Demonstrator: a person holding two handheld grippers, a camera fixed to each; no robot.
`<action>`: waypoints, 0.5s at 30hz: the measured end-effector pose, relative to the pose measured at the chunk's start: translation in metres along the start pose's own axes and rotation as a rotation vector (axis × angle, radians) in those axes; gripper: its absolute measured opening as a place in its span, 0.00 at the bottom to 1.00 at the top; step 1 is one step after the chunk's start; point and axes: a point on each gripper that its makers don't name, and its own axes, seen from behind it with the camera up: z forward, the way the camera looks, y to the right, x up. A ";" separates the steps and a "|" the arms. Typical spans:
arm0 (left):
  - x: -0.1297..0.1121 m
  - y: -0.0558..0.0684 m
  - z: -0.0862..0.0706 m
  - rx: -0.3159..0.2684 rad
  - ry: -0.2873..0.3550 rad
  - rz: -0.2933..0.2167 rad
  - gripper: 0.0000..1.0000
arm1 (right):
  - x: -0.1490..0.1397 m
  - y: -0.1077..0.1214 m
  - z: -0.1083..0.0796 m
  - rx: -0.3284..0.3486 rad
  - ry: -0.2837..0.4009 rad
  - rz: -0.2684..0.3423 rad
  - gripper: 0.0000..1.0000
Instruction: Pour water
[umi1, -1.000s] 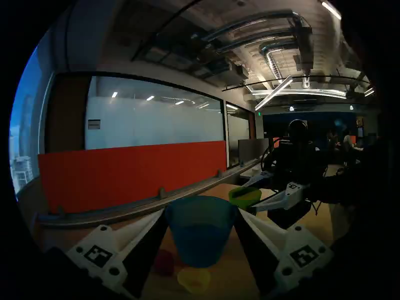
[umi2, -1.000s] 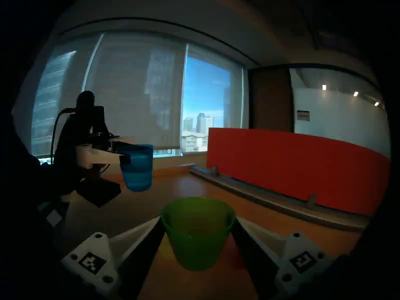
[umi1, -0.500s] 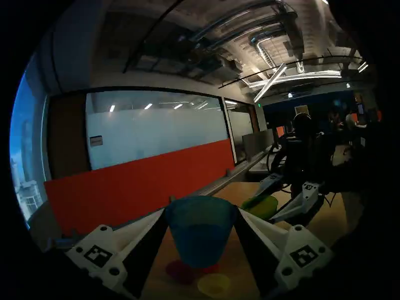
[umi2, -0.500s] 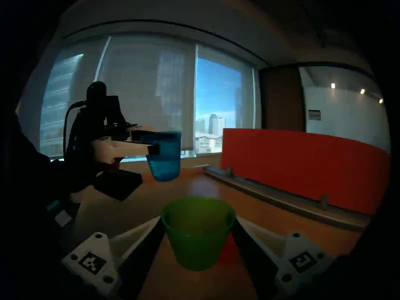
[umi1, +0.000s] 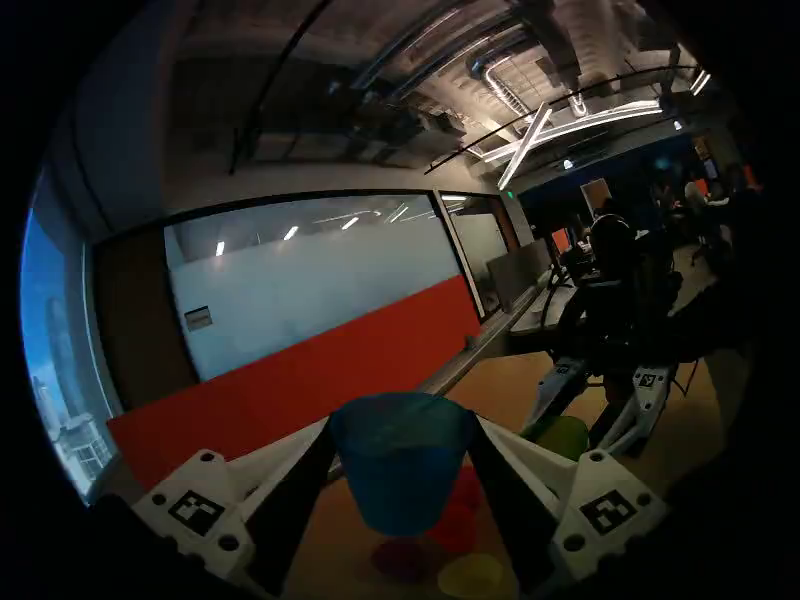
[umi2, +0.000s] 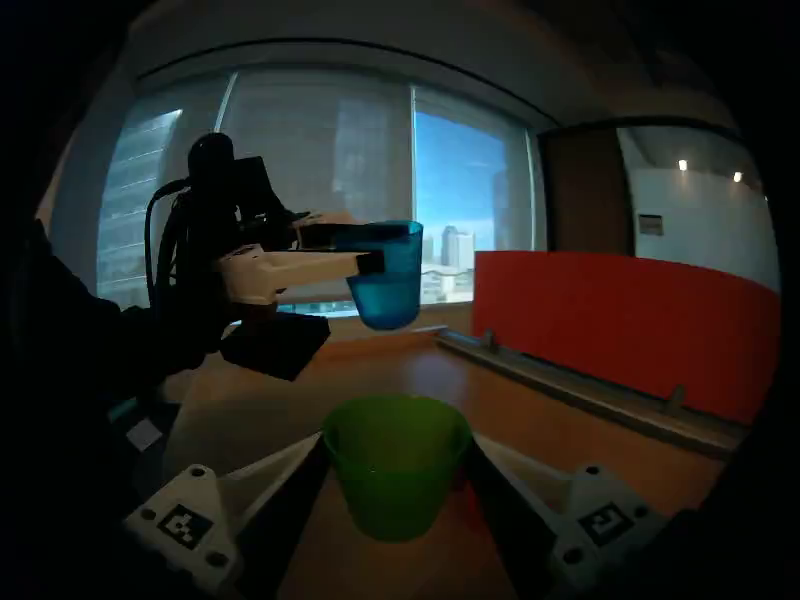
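Since a second ago I've lifted the blue cup (umi2: 385, 275), clamped in my left gripper (umi1: 400, 432), nearer the green cup (umi2: 397, 465) clamped in my right gripper (umi2: 397, 440); I judge pouring not yet begun

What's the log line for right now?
left gripper: shut on blue plastic cup | right gripper: shut on green plastic cup | pour: not yet

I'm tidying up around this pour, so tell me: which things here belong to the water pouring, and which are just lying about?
Part of the job:
blue cup, held in the left gripper
green cup, held in the right gripper

Just lying about:
red cups and yellow cup on the wooden table
orange partition
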 end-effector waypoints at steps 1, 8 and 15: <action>0.002 0.000 0.001 0.000 0.000 0.011 0.88 | 0.000 -0.001 0.001 0.004 0.000 0.001 0.91; 0.012 -0.001 0.004 0.005 0.005 0.092 0.88 | -0.002 -0.011 0.008 0.033 0.004 0.010 0.91; 0.020 -0.002 0.005 0.009 0.011 0.178 0.88 | -0.004 -0.017 0.013 0.050 0.005 0.010 0.91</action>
